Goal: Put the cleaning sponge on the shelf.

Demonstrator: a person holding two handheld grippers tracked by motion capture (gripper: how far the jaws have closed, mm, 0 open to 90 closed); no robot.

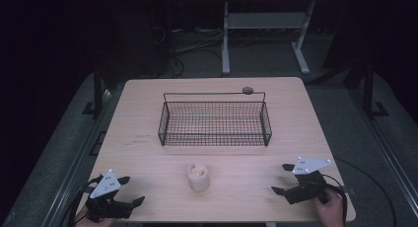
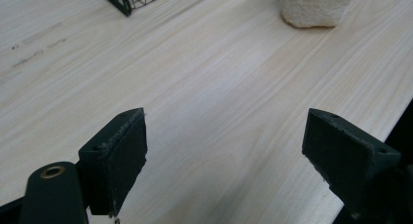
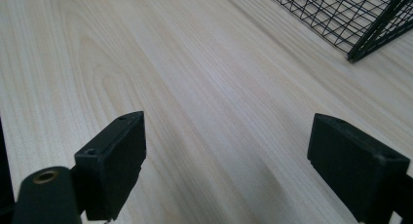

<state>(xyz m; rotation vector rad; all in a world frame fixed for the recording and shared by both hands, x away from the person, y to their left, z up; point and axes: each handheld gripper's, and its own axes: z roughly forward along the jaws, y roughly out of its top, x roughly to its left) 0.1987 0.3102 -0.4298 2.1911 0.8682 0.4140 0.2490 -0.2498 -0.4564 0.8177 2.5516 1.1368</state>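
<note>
One pale sponge-like roll point(image 1: 198, 176) upright at table point(image 1: 148, 118) centre's 6 o'clock; one black wire basket point(image 1: 215, 122) at 12 o'clock from it, apart; two grippers: left gripper point(image 1: 133, 190) at 8 o'clock, jaws spread, empty; right gripper point(image 1: 280, 178) at 4 o'clock, likewise gaping, empty.

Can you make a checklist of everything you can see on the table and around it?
Surface: pale wooden table, faint dark marks near its left side.
Job's things: small beige lump, near front edge; black wire basket behind it, apart.
Clutter: small grey round thing at the basket's far rim.
Grippers: left gripper and right gripper both open, holding nothing.
Cables: one trails from the right gripper.
Surroundings: dark floor, white table legs behind.
</note>
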